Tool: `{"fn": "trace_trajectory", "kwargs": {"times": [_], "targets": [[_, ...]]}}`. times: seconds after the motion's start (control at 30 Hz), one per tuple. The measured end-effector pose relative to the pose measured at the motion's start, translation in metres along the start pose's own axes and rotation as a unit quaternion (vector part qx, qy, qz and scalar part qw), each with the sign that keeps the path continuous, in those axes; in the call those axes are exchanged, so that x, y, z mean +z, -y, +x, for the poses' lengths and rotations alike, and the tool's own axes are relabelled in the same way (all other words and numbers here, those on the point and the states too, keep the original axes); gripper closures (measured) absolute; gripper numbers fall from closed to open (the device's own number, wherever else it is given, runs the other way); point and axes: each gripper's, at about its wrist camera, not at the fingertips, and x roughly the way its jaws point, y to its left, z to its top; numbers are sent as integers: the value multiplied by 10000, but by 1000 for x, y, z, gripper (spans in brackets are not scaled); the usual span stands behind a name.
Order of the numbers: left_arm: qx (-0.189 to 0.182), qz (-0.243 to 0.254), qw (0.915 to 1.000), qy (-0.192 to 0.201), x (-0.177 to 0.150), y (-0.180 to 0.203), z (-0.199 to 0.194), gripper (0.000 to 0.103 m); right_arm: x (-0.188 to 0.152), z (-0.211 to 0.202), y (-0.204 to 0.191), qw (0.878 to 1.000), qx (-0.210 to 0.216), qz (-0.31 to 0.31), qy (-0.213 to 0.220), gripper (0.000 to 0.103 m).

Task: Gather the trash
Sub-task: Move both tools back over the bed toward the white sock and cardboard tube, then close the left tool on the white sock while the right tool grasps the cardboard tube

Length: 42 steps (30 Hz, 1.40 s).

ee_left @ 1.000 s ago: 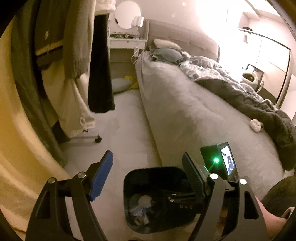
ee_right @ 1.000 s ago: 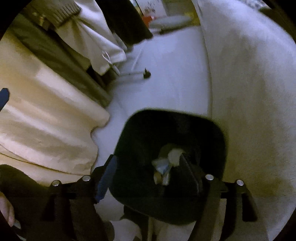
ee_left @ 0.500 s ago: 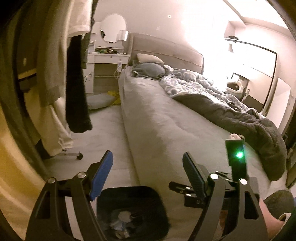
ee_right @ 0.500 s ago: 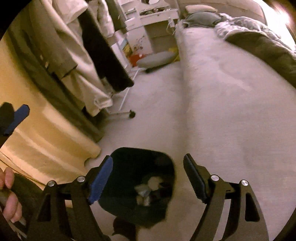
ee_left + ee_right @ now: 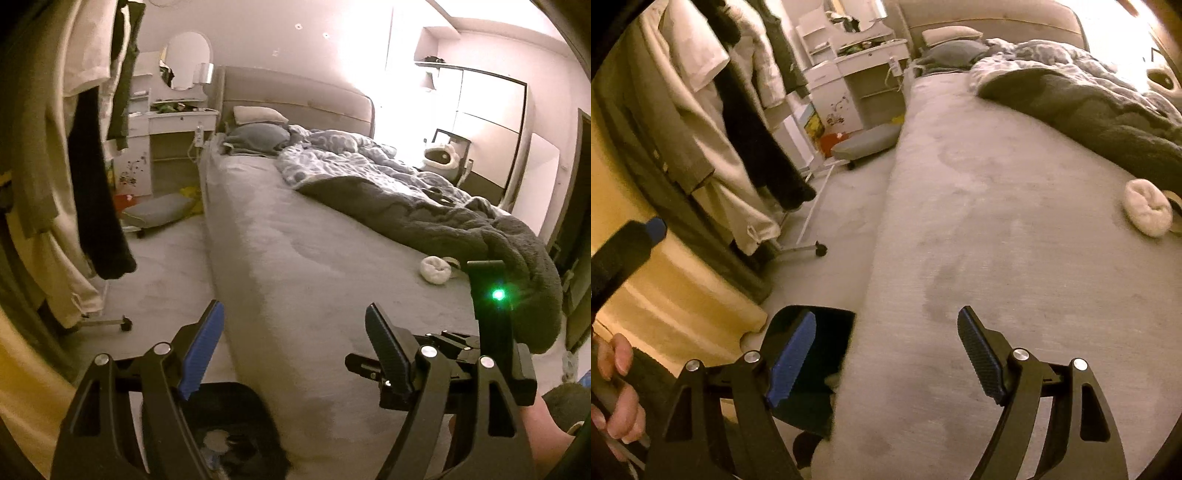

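Observation:
A black trash bin (image 5: 240, 402) with crumpled scraps inside stands on the floor against the bed's near corner; in the right wrist view the bin (image 5: 834, 332) sits at lower left. A white crumpled ball (image 5: 436, 269) lies on the grey bedsheet beside the dark blanket, far right in the right wrist view (image 5: 1147, 212). My left gripper (image 5: 295, 314) is open and empty over the bed's edge. My right gripper (image 5: 888, 317) is open and empty above the sheet, well short of the ball. Its body with a green light (image 5: 498, 294) shows to the right of the left gripper.
A clothes rack with hanging garments (image 5: 92, 166) and a wheeled foot (image 5: 125, 325) lines the left side. A grey cushion (image 5: 159, 210) lies on the floor by a white dressing table (image 5: 177, 122). A dark blanket (image 5: 443, 221) covers the bed's far half. A hand (image 5: 617, 369) shows at lower left.
Both views have lifted from looking down into the bin to looking along the bed. The bin has dropped to the lower edge, and the white ball now shows in both views.

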Motion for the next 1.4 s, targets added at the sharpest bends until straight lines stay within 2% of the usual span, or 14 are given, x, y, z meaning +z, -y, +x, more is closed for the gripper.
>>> {"fn": "trace_trajectory", "kwargs": {"times": [0.33, 0.43, 0.53, 0.67, 0.87, 1.07, 1.23, 1.4], "targets": [[-236, 293, 9993, 50, 13, 37, 15, 18, 4, -33, 49, 9991, -317, 88, 256, 22], [-462, 328, 9983, -117, 16, 44, 27, 14, 7, -45, 62, 9983, -460, -28, 366, 21], [-548, 410, 9976, -112, 18, 52, 33, 12, 8, -56, 76, 9970, -592, -51, 502, 18], [-727, 299, 9969, -100, 23, 57, 45, 9, 5, -64, 106, 9954, -773, 114, 562, 17], [-755, 293, 9966, -115, 30, 61, 63, 5, 4, -76, 131, 9929, -964, 162, 681, 13], [-883, 364, 9953, -188, 34, 70, 84, 4, 5, -80, 152, 9922, -999, 197, 716, 12], [-962, 738, 9924, -218, 34, 90, 100, 4, 9, -89, 179, 9912, -996, 355, 798, 12], [-1097, 893, 9892, -376, 32, 104, 122, 4, 13, -96, 207, 9889, -981, 633, 915, 12]]}}
